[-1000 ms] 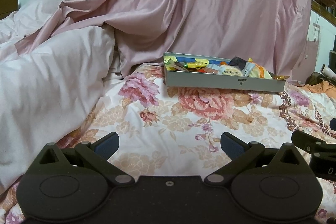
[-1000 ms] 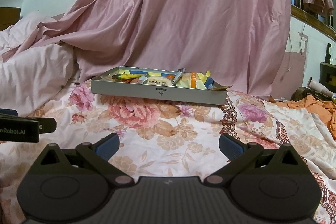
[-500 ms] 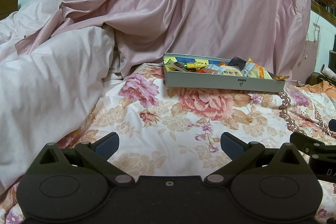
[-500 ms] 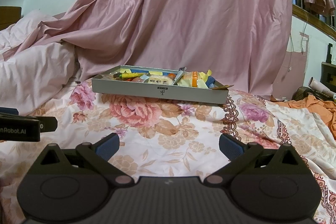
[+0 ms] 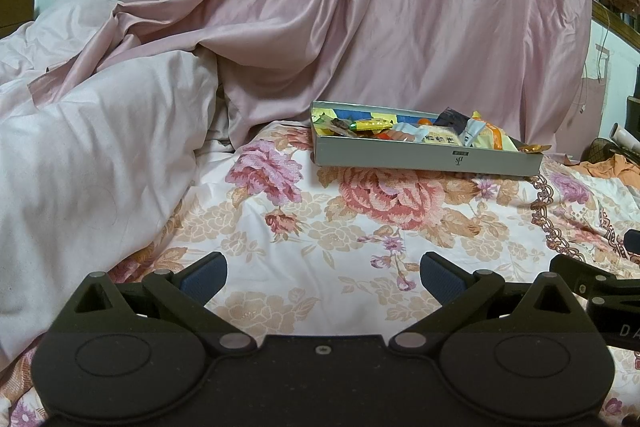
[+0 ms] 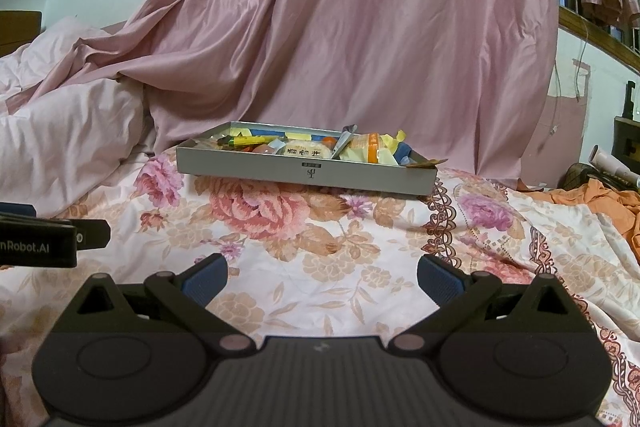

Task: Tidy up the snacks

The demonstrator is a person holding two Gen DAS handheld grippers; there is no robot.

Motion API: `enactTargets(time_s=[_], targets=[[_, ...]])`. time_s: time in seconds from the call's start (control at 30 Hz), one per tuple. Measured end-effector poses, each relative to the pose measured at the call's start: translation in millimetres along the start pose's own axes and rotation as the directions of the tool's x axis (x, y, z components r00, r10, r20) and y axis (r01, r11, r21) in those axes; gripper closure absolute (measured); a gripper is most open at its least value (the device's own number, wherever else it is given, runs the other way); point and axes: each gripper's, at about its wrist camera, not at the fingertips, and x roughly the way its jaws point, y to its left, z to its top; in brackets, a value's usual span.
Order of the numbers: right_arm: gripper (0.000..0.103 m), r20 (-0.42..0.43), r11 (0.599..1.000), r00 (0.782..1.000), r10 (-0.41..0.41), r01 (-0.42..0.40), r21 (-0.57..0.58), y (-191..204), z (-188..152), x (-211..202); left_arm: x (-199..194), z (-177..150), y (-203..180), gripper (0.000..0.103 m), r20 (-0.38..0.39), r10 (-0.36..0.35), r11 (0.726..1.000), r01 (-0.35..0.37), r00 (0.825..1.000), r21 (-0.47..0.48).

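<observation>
Presently, scene inventory follows.

Grippers: two. The left gripper [image 5: 322, 273] and the right gripper [image 6: 322, 273] both hover low over the bedspread, well short of the tray.
Left gripper state: jaws spread wide, nothing between the blue pads [image 5: 204, 275].
Right gripper state: jaws spread wide, nothing between its blue pads [image 6: 438, 277].
Trays: one. A shallow grey rectangular tray [image 5: 424, 155] with a small dark logo on its near wall.
Tray position: it rests flat on the floral bedspread [image 5: 320, 227], directly in front of the hanging pink curtain [image 5: 400, 7]. In the left wrist view it sits ahead and to the right of the gripper; in the right wrist view the tray [image 6: 304, 173] sits straight ahead.
Snacks: a mixed heap of snacks [image 6: 320, 147] inside the tray; the exact count cannot be told, as the wrappers overlap.
Snack appearance: small wrapped items in yellow, blue, orange, white and dark colours. One long yellow stick [image 5: 370, 125] lies near the tray's left end. One white packet with printed characters [image 6: 306, 151] lies near the tray's middle. One brown wrapper [image 6: 426, 163] overhangs the tray's right corner.
Quilts: one pale pink quilt [image 5: 92, 155], bunched up left of the tray.
Orange cloths: one orange cloth [image 6: 600, 195], right of the tray.
</observation>
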Motion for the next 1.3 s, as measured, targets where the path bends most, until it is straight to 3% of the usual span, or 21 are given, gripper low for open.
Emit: enactTargets(time_s=[0.87, 1.17, 1.3], targets=[[0.0, -0.008, 1.0, 1.0, 0.005, -0.005, 0.001, -0.7, 0.1, 0.5, 0.0, -0.5, -0.3, 0.001, -0.003, 0.003, 1.0, -0.003, 1.0, 0.012], [0.0, -0.014, 1.0, 1.0, 0.004, -0.004, 0.0, 0.0, -1.5, 0.6, -0.5, 6.5, -6.4, 0.001, 0.007, 0.137, 0.987, -0.137, 0.99, 0.084], [0.0, -0.015, 1.0, 1.0, 0.004, -0.004, 0.0, 0.4, -1.6, 0.5, -2.1, 9.2, -7.2, 0.001, 0.019, 0.151, 0.983, -0.152, 0.988, 0.102]])
